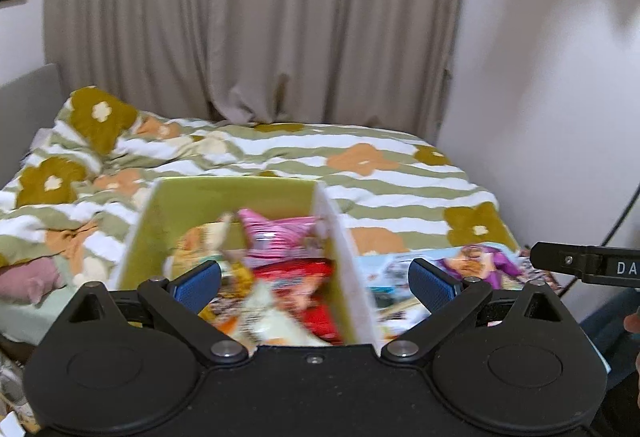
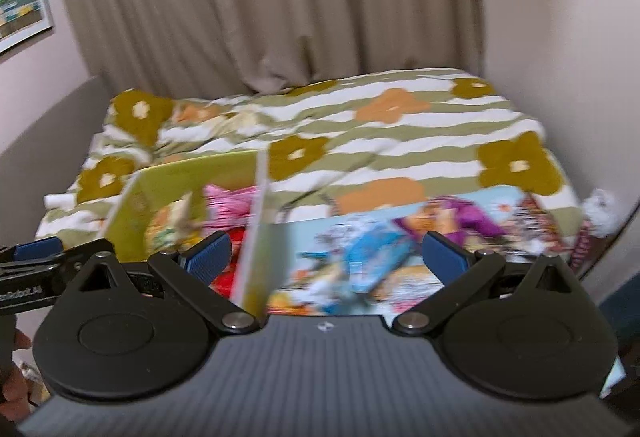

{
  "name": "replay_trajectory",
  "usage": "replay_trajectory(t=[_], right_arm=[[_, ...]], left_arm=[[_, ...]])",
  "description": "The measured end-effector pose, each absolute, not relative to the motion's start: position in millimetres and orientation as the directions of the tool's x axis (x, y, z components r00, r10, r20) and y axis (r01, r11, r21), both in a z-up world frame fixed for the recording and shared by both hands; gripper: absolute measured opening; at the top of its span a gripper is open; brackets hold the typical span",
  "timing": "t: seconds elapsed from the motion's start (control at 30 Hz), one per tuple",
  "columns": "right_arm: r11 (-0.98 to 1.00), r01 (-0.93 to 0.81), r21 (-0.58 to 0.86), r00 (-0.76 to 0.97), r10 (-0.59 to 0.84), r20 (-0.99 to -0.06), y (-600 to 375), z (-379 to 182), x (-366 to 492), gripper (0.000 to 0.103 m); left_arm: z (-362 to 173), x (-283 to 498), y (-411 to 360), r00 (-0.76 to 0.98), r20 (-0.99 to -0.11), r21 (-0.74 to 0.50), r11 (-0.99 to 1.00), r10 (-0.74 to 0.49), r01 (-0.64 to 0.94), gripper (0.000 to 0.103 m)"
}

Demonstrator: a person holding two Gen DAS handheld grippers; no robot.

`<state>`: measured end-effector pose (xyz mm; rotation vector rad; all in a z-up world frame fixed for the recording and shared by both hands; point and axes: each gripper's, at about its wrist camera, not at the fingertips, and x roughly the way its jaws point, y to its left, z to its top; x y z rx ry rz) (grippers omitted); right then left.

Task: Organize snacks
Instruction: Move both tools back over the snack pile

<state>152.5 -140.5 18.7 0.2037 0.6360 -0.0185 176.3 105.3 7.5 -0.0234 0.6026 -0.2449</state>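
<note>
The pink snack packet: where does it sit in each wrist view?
Left wrist: pink snack packet centre frame, inside the green box, against its right wall.
Right wrist: pink snack packet left of centre, by that same wall.
Shared landmark: the box's white right wall.

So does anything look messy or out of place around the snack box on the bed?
The snack packets lie heaped at all angles inside the green open box, not lined up. A flat colourful cartoon-printed sheet lies loose on the flowered striped duvet beside it. Motion blur hides finer detail.
</note>
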Motion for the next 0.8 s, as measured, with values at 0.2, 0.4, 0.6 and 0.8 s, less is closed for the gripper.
replay_trajectory(t=[0.2,0.4,0.6,0.8], right_arm=[[0.973,0.145,0.182,0.771,0.005,-0.637,-205,8,155,0.103],[0.962,0.178,0.206,0.728,0.012,-0.686,-256,-15,166,0.103],[0.949,0.212,0.235,0.67,0.034,-0.742,-292,-46,186,0.103],[0.93,0.25,0.27,0.609,0.065,-0.79,-313,-83,203,0.103]], left_arm=[[-1,183,44,0.765,-0.579,-0.072,0.952,-0.282,0.297,0.101],[-23,190,-18,0.726,-0.617,0.012,0.919,-0.304,0.395,0.102],[-59,196,-73,0.667,-0.677,0.155,0.825,-0.312,0.543,0.102],[-101,207,-114,0.608,-0.73,0.276,0.681,-0.31,0.678,0.101]])
